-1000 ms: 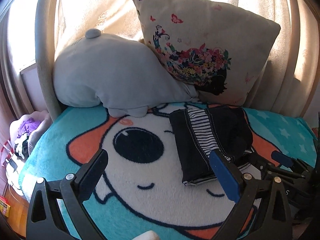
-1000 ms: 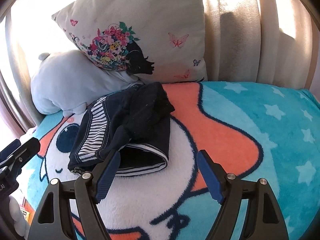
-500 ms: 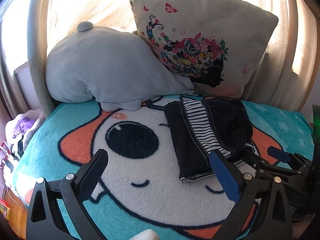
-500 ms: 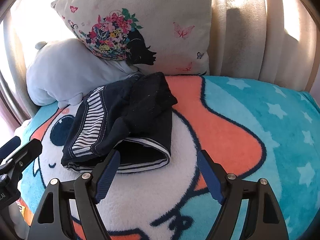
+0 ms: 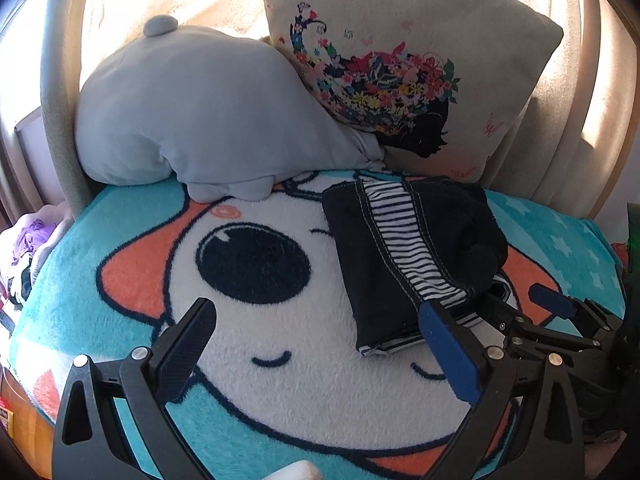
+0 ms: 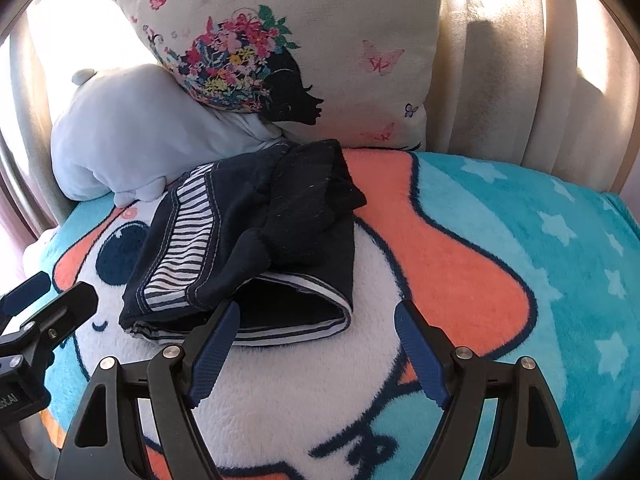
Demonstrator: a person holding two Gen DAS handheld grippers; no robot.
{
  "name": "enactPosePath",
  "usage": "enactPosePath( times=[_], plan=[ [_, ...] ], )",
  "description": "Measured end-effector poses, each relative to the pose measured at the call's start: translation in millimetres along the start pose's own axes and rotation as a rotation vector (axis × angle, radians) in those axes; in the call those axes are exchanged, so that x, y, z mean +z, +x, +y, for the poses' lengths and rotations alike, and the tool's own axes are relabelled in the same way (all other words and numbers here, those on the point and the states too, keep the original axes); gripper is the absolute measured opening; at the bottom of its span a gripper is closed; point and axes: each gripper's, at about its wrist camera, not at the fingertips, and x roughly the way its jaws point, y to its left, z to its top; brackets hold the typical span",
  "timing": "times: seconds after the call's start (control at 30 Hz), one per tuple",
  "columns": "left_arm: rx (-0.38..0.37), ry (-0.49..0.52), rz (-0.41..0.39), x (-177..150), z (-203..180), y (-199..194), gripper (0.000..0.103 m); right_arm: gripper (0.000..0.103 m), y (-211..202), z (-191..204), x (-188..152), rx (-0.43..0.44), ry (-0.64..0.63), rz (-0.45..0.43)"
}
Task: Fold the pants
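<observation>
Dark navy pants (image 5: 404,256) with a striped lining lie folded in a compact bundle on the cartoon blanket (image 5: 280,360); they also show in the right wrist view (image 6: 256,240). My left gripper (image 5: 320,344) is open and empty, just in front of the bundle and to its left. My right gripper (image 6: 316,348) is open and empty, its left fingertip near the bundle's front edge; it also shows in the left wrist view (image 5: 520,312) beside the pants.
A grey plush pillow (image 5: 192,120) and a floral cushion (image 5: 400,60) lean against the beige sofa back (image 6: 520,60) right behind the pants. Clothes lie off the seat at the far left (image 5: 28,248). My left gripper shows at the left edge of the right wrist view (image 6: 44,308).
Both grippers have moved closer toward the pants and pillows; both stay open. The pants have not moved.
</observation>
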Motion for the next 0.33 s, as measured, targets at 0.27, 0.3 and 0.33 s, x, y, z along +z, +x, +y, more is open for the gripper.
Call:
enactPosePath(
  times=[0.27, 0.3, 0.33],
  plan=[
    [0.013, -0.033, -0.007, -2, 13, 3, 0.101, 0.084, 4, 12, -2, -0.001, -0.034, 0.017],
    [0.014, -0.035, -0.003, -2, 14, 4, 0.101, 0.084, 5, 14, -2, 0.004, -0.039, 0.019],
    [0.015, -0.036, -0.003, -2, 15, 4, 0.101, 0.084, 5, 16, -2, 0.007, -0.044, 0.02]
  ],
)
